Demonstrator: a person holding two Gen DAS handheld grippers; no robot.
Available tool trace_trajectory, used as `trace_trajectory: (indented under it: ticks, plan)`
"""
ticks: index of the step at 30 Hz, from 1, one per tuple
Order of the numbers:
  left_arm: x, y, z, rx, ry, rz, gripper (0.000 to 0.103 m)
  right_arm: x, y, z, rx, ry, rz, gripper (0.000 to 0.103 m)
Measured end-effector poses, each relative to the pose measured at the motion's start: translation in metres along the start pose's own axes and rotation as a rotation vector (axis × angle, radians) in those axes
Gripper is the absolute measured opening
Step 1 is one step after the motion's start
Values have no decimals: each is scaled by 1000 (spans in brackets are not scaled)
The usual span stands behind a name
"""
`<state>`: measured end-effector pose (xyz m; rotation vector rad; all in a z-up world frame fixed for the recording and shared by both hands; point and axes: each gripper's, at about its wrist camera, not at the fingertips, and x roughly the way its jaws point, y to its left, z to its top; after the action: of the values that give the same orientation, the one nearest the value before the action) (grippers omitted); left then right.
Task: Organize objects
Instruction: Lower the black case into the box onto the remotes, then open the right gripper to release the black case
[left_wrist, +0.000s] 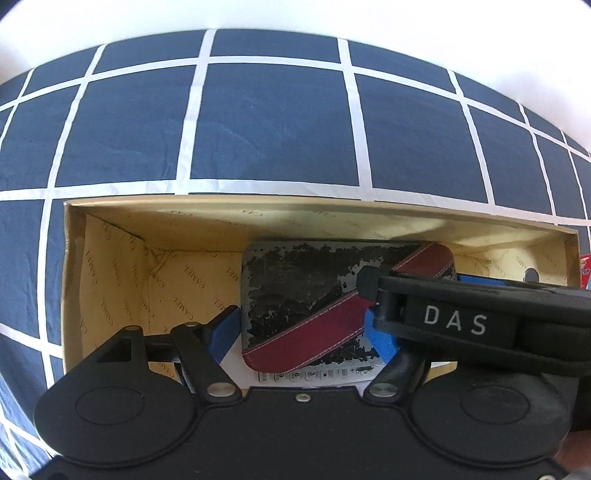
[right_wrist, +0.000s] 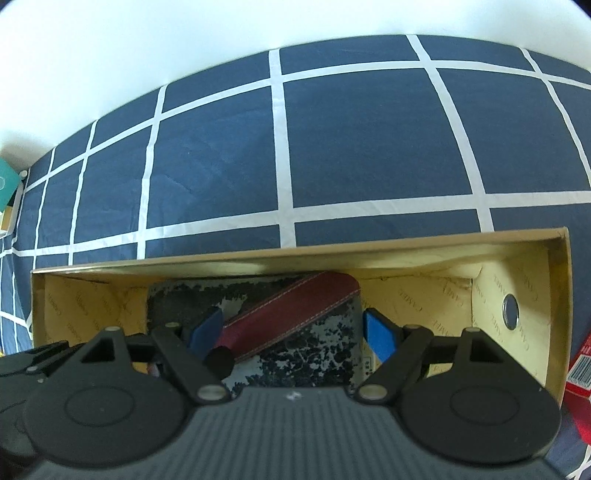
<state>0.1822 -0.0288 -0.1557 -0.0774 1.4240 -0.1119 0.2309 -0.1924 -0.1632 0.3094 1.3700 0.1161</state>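
Observation:
A worn black case with a maroon strap (left_wrist: 295, 291) lies low inside an open tan cardboard box (left_wrist: 258, 201). Calculator keys (left_wrist: 314, 373) peek from under its near end. My left gripper (left_wrist: 303, 332) points down into the box, its blue pads (left_wrist: 226, 332) against the case's two long sides, shut on it. My right gripper (right_wrist: 293, 332) hangs over the same case (right_wrist: 306, 332), open: one pad rides above the strap, the other just off the case's right edge. In the left wrist view one of the right gripper's fingers (left_wrist: 369, 284) crosses in from the right.
The box (right_wrist: 332, 247) stands on a navy bedsheet with white grid lines (right_wrist: 351, 147). Its right wall has a round hole (right_wrist: 510, 312). A red package (right_wrist: 580, 373) sits just outside the box on the right, and a teal box (right_wrist: 7, 184) at the far left.

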Motion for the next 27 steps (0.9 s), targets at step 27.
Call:
trace_trajectory:
  ticks: [27]
  plan:
    - [-116, -35, -95, -69, -154, 67, 88, -134, -11, -72, -109, -171, 33, 103]
